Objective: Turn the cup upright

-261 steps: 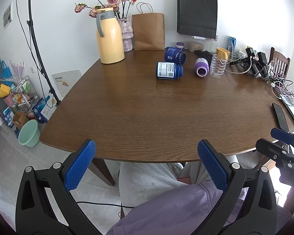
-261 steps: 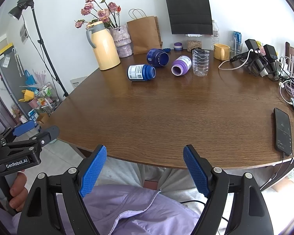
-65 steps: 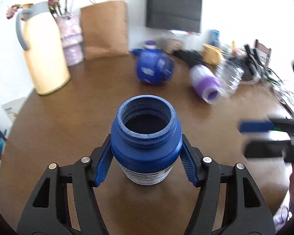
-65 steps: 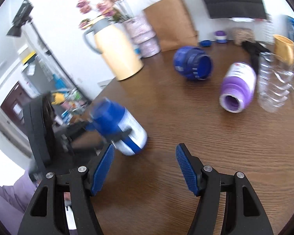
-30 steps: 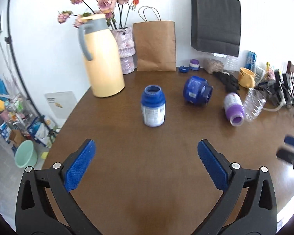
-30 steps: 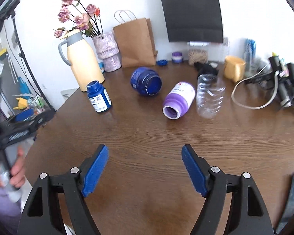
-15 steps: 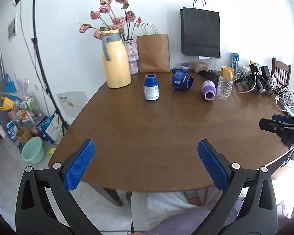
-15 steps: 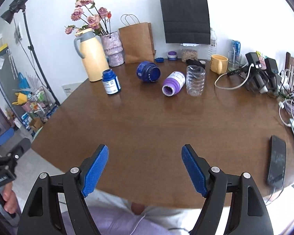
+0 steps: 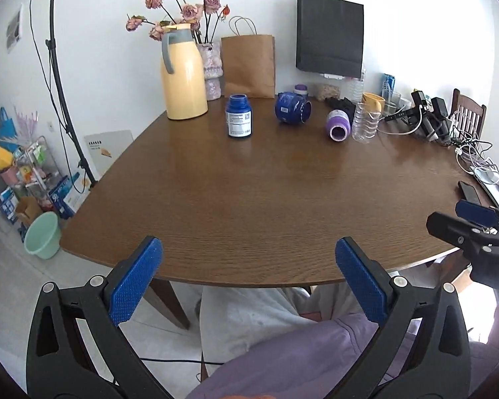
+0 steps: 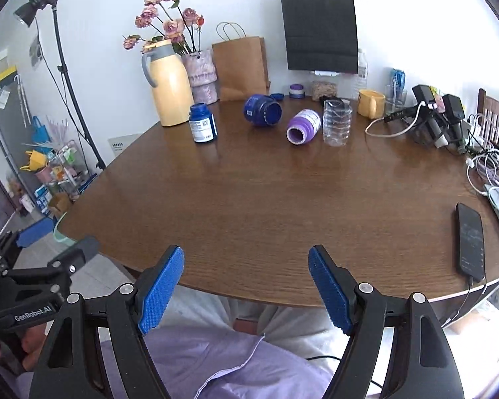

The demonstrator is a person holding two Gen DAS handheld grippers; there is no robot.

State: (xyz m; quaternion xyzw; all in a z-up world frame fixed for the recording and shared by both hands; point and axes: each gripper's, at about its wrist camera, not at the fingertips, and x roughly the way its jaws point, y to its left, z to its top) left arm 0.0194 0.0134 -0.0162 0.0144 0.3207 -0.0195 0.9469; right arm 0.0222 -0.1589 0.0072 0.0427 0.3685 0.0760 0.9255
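Blue jar (image 9: 239, 120) now stands upright at 12 o'clock; both grippers, left (image 9: 248, 281) and right (image 10: 246, 291), pulled back, fingers apart, empty.

The wooden bench (image 9: 266, 199) carries an upright blue bottle (image 9: 239, 116), two toppled jars (image 9: 292, 107), a yellow thermos (image 9: 182, 73) and a phone (image 10: 470, 238).
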